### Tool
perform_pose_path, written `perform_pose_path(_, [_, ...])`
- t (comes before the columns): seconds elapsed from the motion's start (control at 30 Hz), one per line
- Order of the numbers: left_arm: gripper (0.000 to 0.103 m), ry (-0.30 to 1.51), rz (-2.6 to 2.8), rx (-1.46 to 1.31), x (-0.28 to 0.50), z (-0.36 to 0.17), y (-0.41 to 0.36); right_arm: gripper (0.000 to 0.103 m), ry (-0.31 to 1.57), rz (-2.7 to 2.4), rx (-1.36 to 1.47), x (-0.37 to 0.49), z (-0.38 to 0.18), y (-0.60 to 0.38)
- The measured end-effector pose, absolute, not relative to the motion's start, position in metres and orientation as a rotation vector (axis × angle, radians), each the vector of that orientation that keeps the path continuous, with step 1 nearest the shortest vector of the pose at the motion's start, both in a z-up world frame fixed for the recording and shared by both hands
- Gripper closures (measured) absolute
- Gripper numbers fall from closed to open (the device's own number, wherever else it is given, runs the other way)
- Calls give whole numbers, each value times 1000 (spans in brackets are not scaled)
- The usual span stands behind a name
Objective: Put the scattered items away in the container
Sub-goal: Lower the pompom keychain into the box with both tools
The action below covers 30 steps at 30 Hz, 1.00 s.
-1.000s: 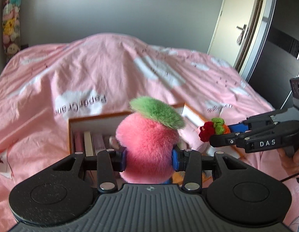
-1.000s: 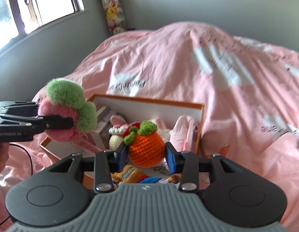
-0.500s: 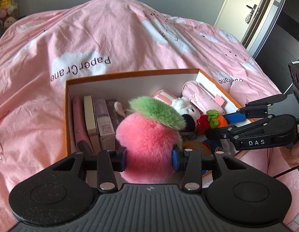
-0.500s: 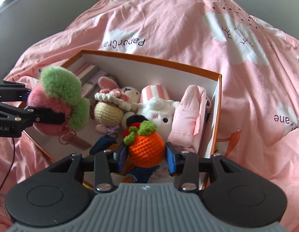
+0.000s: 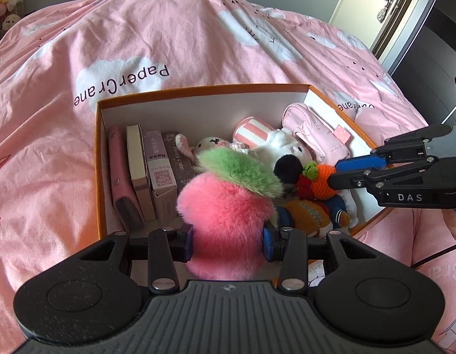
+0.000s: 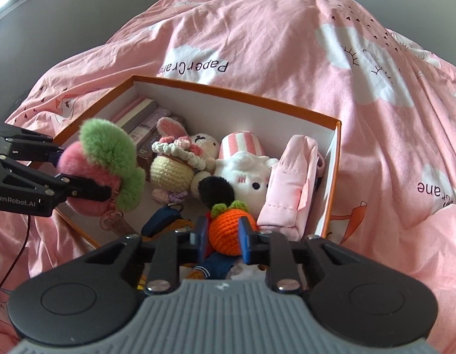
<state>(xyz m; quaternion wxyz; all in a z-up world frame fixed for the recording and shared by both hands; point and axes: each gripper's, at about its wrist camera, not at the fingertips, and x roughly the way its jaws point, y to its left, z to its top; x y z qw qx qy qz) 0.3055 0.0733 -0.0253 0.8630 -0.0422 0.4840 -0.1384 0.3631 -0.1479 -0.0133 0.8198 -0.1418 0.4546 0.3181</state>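
While both grippers hang over the box [image 5: 198,94], each has a toy pinched. The left gripper [image 5: 227,243] is clamped around a pink fuzzy peach [image 5: 225,206], near the box's front edge, above the bare bit of floor beside the books [image 5: 151,171]. The right gripper [image 6: 222,234] has a crochet carrot [image 6: 229,231] between its pads, and its jaws are closing, squeezing the yarn in, so the carrot isn't let go yet. It sits above the front right of the box, right over a blue and orange doll [image 5: 313,215].

What could go wrong, I reckon: the peach is big and fluffy, so if it's dropped this close to the front wall it could land on the rim and roll out onto the duvet [image 5: 51,162]. Its keyring [image 6: 113,219] dangles underneath and might snag the wall. The carrot looks safer, though it could bounce off the pile of plushies.

Room-wise, the box is pretty full. Further in from the front edge, the middle is packed with a bunny [image 6: 180,162] and a white plush [image 6: 248,177], a pink pouch [image 6: 289,185] leans on the right wall, and the books stand along the left. The only open floor I can see is that front-left patch. The two grippers are apart, with fair clearance between them.
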Motion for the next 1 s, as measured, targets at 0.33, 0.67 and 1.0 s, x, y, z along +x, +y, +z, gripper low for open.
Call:
perform_pose_path(0.33, [55, 1086, -304, -88, 315, -35, 72, 87, 1011, 665, -346, 373, -28, -146])
perform_pose_path(0.67, [55, 1175, -359, -93, 329, -43, 70, 92, 1058, 675, -358, 374, -38, -140])
perform_pose_path(1.0, [53, 1287, -318, -146, 344, -53, 70, 88, 999, 674, -255, 368, -16, -156])
